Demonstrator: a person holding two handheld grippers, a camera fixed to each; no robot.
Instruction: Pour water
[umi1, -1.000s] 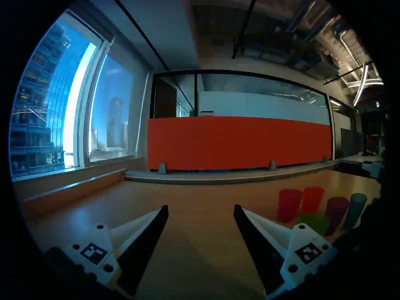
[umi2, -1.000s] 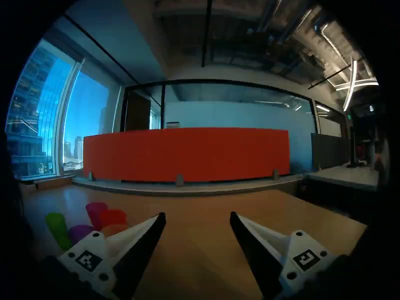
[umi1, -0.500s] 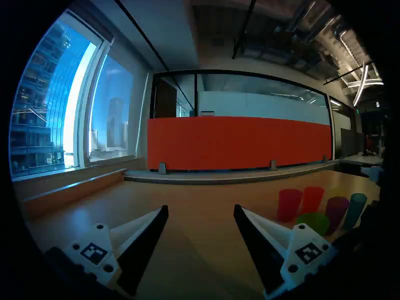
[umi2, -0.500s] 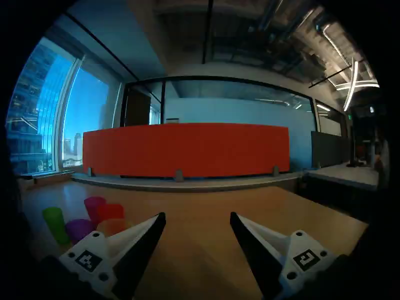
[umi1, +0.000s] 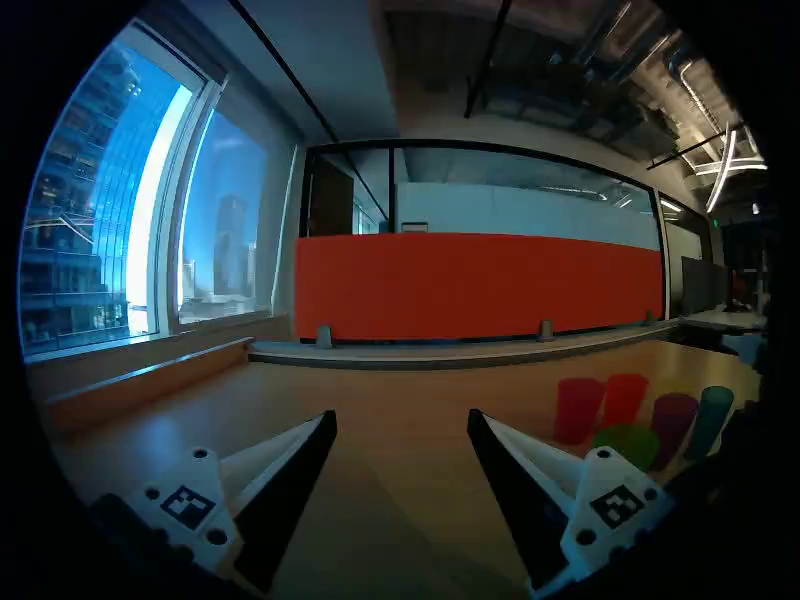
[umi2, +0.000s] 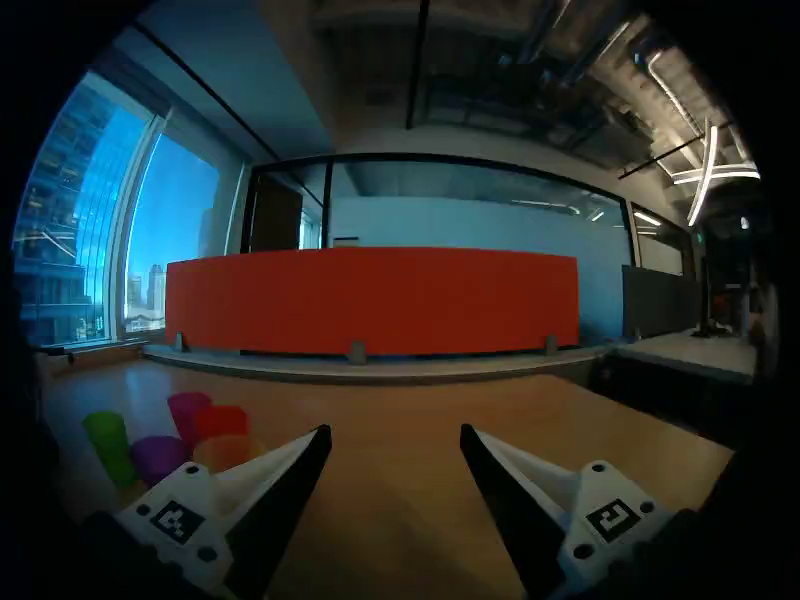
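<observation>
- Your left gripper (umi1: 400, 415): jaws wide, holding nothing; the coloured cups (umi1: 625, 400) stand on the counter (umi1: 400, 390), off to the right, outside the jaws.
- Your right gripper (umi2: 394, 430): jaws wide, empty; coloured cups (umi2: 222, 422) stand left, outside them.

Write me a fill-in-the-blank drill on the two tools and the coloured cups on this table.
1. The left tool and the right tool both have their fingers ___, with nothing between them.
2. In the left gripper view, the cups stand on the picture's ___ side.
3. In the right gripper view, the leftmost cup is ___ in colour.

Missing words: open; right; green.
</observation>
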